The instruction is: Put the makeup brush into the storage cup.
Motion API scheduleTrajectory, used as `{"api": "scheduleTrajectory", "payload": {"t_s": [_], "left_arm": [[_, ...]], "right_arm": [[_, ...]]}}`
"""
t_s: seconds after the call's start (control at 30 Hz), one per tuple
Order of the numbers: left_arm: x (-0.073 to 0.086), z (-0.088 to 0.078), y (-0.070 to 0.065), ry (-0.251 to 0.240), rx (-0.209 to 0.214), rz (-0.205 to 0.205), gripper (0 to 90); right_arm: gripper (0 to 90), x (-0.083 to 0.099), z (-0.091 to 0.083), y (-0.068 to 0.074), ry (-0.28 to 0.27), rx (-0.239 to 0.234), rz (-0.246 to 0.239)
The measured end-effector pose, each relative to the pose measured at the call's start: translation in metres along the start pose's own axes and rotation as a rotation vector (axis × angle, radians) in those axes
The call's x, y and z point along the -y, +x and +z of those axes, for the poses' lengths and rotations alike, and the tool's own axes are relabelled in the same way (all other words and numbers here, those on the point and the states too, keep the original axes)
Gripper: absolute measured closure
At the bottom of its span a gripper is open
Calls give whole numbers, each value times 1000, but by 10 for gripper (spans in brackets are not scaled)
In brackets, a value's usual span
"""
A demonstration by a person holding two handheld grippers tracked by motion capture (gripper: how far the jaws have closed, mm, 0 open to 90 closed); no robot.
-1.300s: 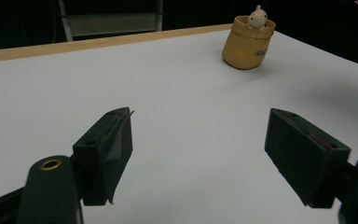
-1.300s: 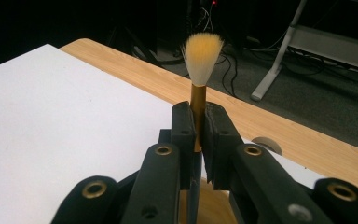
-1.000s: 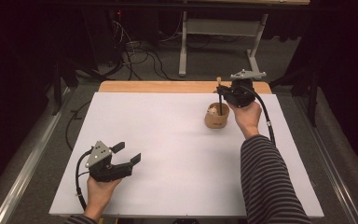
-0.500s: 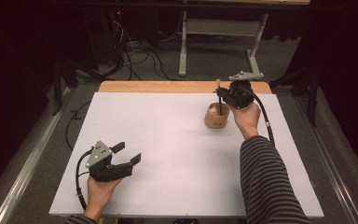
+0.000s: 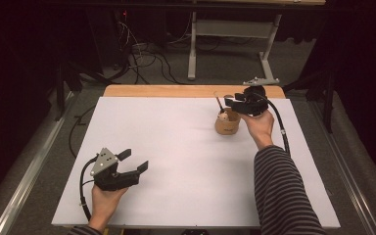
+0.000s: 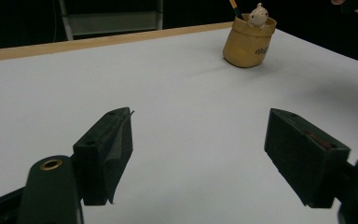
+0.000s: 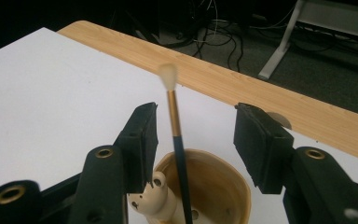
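Note:
A tan wooden cup [image 5: 226, 126] stands at the table's far right, with a small pale animal figure [image 5: 223, 116] on its rim. A thin brush [image 7: 175, 121] with a white tip stands upright in the cup [image 7: 214, 186]. My right gripper [image 7: 196, 126] hovers just above the cup. Its jaws have just been opening, and the brush stands between them with neither pad on it. In the high view the right gripper [image 5: 230, 102] sits over the brush [image 5: 220, 104]. My left gripper [image 5: 134, 160] is open near the front left, nothing in it. It faces the cup [image 6: 249, 44] from afar.
A white sheet [image 5: 176, 161] covers the table, leaving a wooden strip [image 5: 166, 91] bare at the far edge. Cables and a metal desk frame [image 5: 225, 34] lie on the floor beyond. A striped sleeve [image 5: 284, 196] crosses the right side.
The right gripper's jaws have parted and let go of the brush, which has sunk into the cup. Both hands have stayed where they were.

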State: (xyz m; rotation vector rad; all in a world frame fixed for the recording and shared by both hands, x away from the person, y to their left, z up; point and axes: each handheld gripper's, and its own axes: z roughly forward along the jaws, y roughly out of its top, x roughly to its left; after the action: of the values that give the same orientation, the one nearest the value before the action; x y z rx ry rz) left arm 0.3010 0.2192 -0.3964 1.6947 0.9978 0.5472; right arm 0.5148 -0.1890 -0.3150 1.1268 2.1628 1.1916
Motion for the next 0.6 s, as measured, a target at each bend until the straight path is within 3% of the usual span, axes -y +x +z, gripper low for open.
{"api": "scheduleTrajectory", "payload": {"t_s": [0.6], "left_arm": [[0,0,0,-3,-3,-3,241]], "right_arm": [[473,-2,-20,7,-31,-34,-18]]}}
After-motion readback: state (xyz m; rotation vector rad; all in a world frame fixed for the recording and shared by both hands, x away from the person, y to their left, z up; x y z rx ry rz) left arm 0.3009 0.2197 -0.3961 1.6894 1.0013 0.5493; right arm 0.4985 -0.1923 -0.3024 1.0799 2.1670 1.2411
